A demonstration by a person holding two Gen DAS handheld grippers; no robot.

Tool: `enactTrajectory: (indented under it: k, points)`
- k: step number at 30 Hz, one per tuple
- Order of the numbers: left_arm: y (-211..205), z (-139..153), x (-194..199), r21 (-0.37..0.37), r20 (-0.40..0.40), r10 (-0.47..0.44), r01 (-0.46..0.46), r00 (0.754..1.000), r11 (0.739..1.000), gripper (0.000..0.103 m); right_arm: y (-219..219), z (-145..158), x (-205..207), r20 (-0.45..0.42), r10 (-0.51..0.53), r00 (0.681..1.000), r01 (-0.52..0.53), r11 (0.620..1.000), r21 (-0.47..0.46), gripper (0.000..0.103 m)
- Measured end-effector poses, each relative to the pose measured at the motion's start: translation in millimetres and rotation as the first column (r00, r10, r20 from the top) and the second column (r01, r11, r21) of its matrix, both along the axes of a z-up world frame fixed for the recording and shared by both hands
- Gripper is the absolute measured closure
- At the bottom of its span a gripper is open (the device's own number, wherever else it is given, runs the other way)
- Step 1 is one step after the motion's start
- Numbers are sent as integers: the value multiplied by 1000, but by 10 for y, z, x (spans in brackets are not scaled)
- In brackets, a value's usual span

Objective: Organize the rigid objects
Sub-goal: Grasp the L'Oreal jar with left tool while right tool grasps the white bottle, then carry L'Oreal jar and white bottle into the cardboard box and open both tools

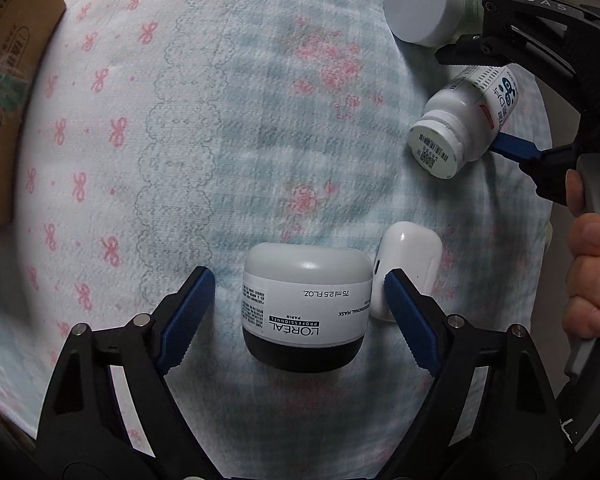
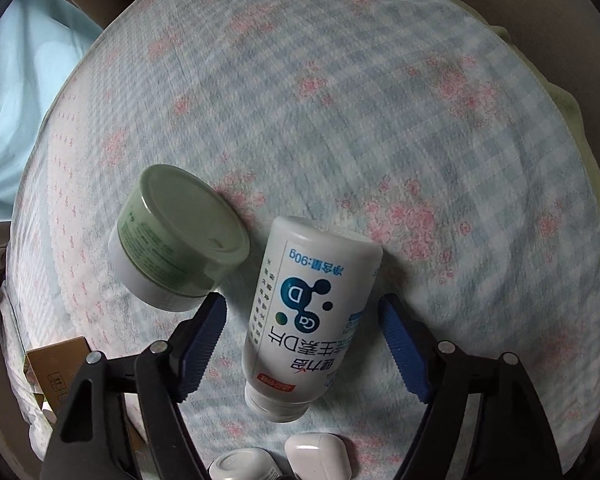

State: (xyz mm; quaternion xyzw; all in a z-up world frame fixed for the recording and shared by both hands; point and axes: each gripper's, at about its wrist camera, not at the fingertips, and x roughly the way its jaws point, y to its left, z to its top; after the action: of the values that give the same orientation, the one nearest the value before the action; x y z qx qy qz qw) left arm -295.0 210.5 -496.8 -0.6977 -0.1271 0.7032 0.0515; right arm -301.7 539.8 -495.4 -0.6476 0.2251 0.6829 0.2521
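Observation:
A white and black L'Oreal jar (image 1: 304,308) lies on its side on the floral cloth, between the fingers of my open left gripper (image 1: 298,316); neither pad touches it. A white earbud case (image 1: 408,272) lies against its right side. A white vitamin bottle (image 2: 308,316) lies on its side between the fingers of my open right gripper (image 2: 300,344), with gaps on both sides. It also shows in the left wrist view (image 1: 460,120), inside the right gripper (image 1: 488,108). A green-labelled cream jar (image 2: 176,240) lies tilted left of the bottle.
A cardboard box (image 1: 8,92) stands at the cloth's left edge. The cream jar's white lid (image 1: 420,4) shows at the top right of the left wrist view. The floral cloth (image 2: 380,100) stretches away beyond the bottle. The earbud case (image 2: 320,456) and L'Oreal jar (image 2: 244,466) sit at the bottom edge.

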Motion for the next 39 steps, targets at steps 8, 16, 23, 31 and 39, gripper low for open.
enactTrajectory:
  k: [8, 16, 23, 31, 39]
  points:
    - [118, 42, 21, -37, -21, -61, 60, 998, 998, 50, 61, 2, 62, -1, -49, 999, 49, 999, 1, 52]
    - [146, 81, 73, -18, -37, -54, 54, 998, 998, 50, 61, 43, 142, -20, -54, 998, 54, 998, -13, 53]
    - [133, 184, 99, 8, -45, -42, 43, 998, 999, 50, 41, 157, 267, -44, -65, 997, 64, 997, -34, 54]
    - [38, 536, 192, 20, -101, -57, 59, 993, 998, 50, -45, 391, 442, -78, -73, 994, 70, 996, -50, 55]
    - [-329, 1082, 150, 37, -179, -28, 35, 983, 999, 50, -244, 907, 582, -130, -62, 990, 57, 998, -38, 57]
